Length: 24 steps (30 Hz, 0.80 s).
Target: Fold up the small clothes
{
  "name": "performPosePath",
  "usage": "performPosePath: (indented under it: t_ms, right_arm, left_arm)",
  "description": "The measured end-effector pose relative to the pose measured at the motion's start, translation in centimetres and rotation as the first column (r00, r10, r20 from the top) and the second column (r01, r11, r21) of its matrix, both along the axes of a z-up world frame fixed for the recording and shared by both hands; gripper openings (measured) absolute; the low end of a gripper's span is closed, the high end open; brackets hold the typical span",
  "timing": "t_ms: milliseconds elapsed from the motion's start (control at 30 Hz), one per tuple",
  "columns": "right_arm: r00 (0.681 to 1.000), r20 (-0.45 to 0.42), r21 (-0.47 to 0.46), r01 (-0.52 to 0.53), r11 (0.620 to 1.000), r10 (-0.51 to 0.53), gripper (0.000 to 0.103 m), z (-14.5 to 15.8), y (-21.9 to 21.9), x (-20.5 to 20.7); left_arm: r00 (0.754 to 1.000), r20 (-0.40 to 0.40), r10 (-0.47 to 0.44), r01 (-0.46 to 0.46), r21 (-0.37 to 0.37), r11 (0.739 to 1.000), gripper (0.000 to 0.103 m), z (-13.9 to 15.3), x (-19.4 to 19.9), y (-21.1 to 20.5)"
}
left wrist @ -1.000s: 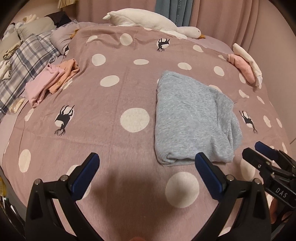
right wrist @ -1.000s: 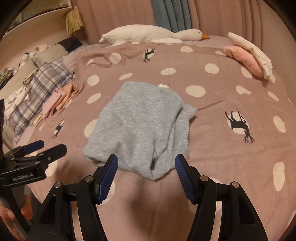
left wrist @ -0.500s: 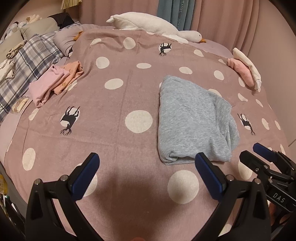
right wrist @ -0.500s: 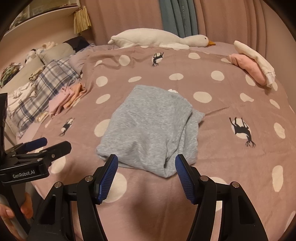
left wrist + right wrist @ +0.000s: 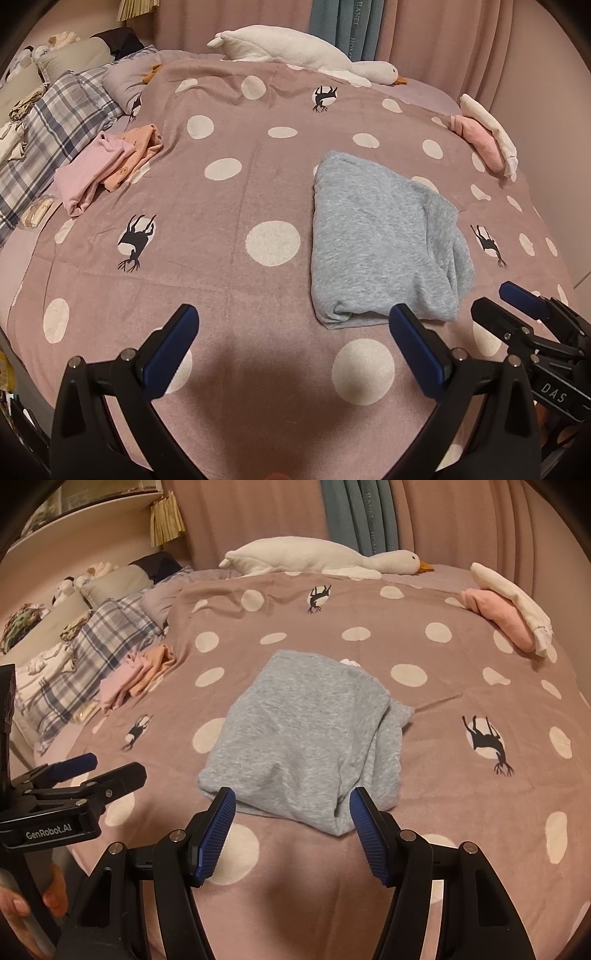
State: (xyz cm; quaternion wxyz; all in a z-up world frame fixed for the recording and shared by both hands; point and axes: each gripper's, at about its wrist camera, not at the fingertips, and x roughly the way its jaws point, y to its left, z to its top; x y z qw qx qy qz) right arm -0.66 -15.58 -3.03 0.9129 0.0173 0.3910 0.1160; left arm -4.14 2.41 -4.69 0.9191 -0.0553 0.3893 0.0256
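Your grey garment (image 5: 310, 731) lies in the middle of the right wrist frame, already folded over into a rough rectangle on the polka-dot bedspread (image 5: 461, 657), with a loose flap bunched along its right edge and a corner sagging toward you. That edge looks like what is left on this piece: one more tidy fold or a squaring-up.

Your right gripper (image 5: 293, 830) stands about half open with nothing between its blue pads, hovering just short of the garment's near edge. Your left gripper (image 5: 291, 347) is spread wide and empty too, lower centre of its own frame, with the garment just beyond its right finger.

At the left of the frame sits a pink and orange folded pile (image 5: 107, 166), which reads as finished work. At upper right, a pink and cream bundle (image 5: 506, 609) looks unfolded and probably waits its turn.
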Motion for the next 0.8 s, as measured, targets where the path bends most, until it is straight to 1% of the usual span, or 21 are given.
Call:
performPosePath:
  t_ms: [367,800]
  right_arm:
    - [1.000,-0.004,0.009,0.002,1.000,-0.002,0.064,-0.08,-0.03,0.29]
    - [1.000,-0.008,0.017,0.005,1.000,-0.005,0.064,-0.14,-0.38,0.32]
  left_arm:
    - [1.000,0.005,-0.025,0.025,0.010,1.000,0.103,0.11,0.30,-0.68]
    - [1.000,0.006,-0.030,0.030,0.009,1.000,0.103,-0.03,0.27,-0.95]
